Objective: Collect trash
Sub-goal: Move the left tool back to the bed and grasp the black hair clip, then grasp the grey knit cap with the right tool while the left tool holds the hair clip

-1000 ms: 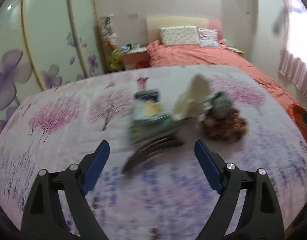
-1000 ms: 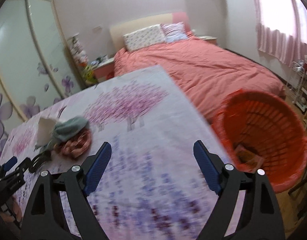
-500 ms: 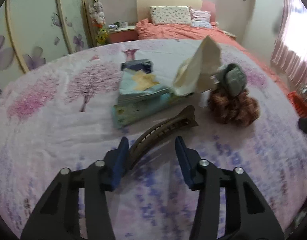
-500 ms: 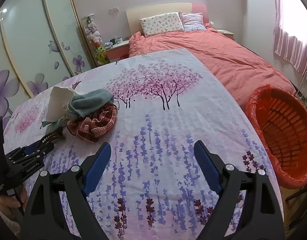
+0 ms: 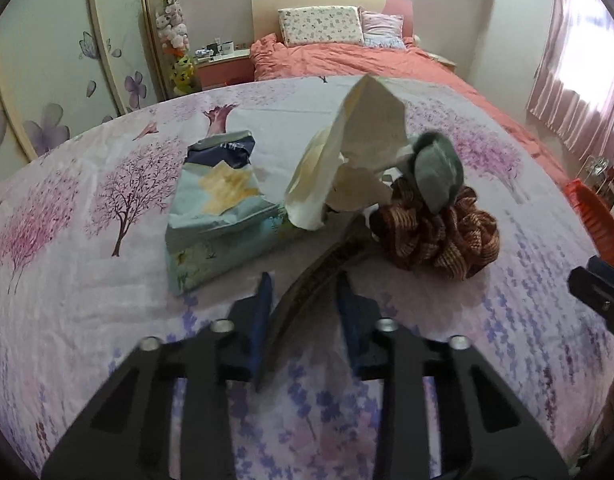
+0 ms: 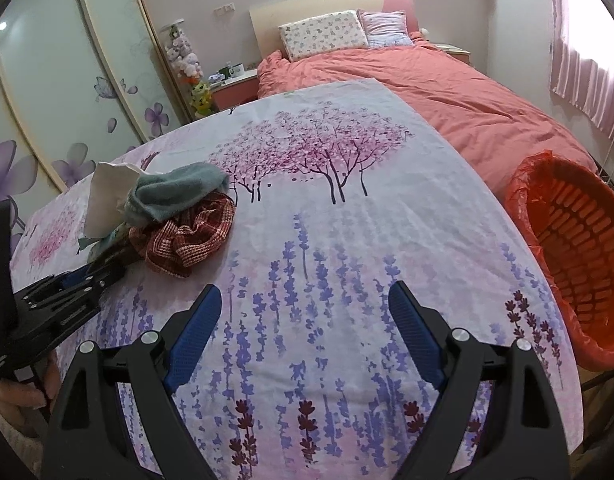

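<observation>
Left gripper (image 5: 303, 304) has just been closing; its blue pads now straddle the near end of the hair clip (image 5: 319, 268), a narrow gap left on each side, no firm pinch yet that I can see. Right gripper (image 6: 303, 336) hangs wide open over bare cloth, holding nothing.

Clip: long, dark, curved, lying on the table (image 5: 67, 300), far end running up under the paper (image 5: 359, 160) and just beside the checked cloth (image 5: 439, 232).

Handling, as a judgement:
- Looks like rigid plastic, light, smooth (likely to slip or swivel if pinched off-centre).
- Curve means the pads meet it across a thin edge; best taken on the flat sides, a little farther in from the tip.
- Far end may drag the paper when lifted.

Snack bag (image 5: 215, 204) sits to the left, grey cloth (image 5: 439, 168) on top of the checked one. Bin (image 6: 571, 256) stands off the table's right edge, red-lined.
</observation>
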`<state>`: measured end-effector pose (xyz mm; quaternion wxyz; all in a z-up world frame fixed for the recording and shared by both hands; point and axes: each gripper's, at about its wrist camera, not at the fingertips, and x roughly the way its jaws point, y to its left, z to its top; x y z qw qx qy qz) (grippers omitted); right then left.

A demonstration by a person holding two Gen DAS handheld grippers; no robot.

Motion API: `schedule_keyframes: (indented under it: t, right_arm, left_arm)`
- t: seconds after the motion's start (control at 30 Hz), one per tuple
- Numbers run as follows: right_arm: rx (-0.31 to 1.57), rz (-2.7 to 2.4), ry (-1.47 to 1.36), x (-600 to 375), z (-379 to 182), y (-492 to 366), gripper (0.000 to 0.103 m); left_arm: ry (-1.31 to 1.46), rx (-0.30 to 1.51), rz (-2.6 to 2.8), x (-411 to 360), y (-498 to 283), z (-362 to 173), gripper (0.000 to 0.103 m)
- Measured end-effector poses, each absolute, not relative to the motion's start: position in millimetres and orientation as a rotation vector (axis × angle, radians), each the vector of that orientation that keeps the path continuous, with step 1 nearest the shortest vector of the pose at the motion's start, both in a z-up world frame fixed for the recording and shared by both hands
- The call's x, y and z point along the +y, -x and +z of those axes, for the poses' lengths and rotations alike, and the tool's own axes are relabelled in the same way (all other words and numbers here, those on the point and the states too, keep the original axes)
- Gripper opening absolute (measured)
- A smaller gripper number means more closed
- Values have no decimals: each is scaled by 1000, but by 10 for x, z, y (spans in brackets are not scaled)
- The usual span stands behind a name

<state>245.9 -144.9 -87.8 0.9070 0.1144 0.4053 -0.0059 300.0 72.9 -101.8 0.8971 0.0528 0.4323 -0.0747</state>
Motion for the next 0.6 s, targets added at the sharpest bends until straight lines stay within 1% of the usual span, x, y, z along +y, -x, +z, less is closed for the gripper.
schedule_keyframes:
  t: [0.03, 0.07, 0.17, 0.4, 0.47, 0.53, 0.6]
  right_arm:
    - [838, -10, -236, -1445, -871, -2463, 85]
    - [838, -7, -235, -1429, -867, -2471, 85]
    - [836, 4, -225, -1370, -860, -2507, 85]
    - [828, 48, -205, -1164, -864, -2619, 85]
    - [828, 68, -203, -1099, -854, -2649, 84]
    - [819, 91, -202, -1008, -835, -2695, 81]
    - [812, 119, -207, -925, -806, -2748, 72]
  left_arm:
    - [-114, 891, -151, 722, -2988, -1009, 26]
    - [-109, 891, -146, 739, -2974, -1006, 19]
    - [-58, 903, -148, 865, -2907, -998, 13]
    - [57, 905, -65, 1289, -2679, -988, 13]
    - [85, 904, -51, 1428, -2749, -990, 17]
    - [100, 906, -35, 1484, -2797, -985, 17]
    - [97, 899, -19, 1507, -2859, -978, 16]
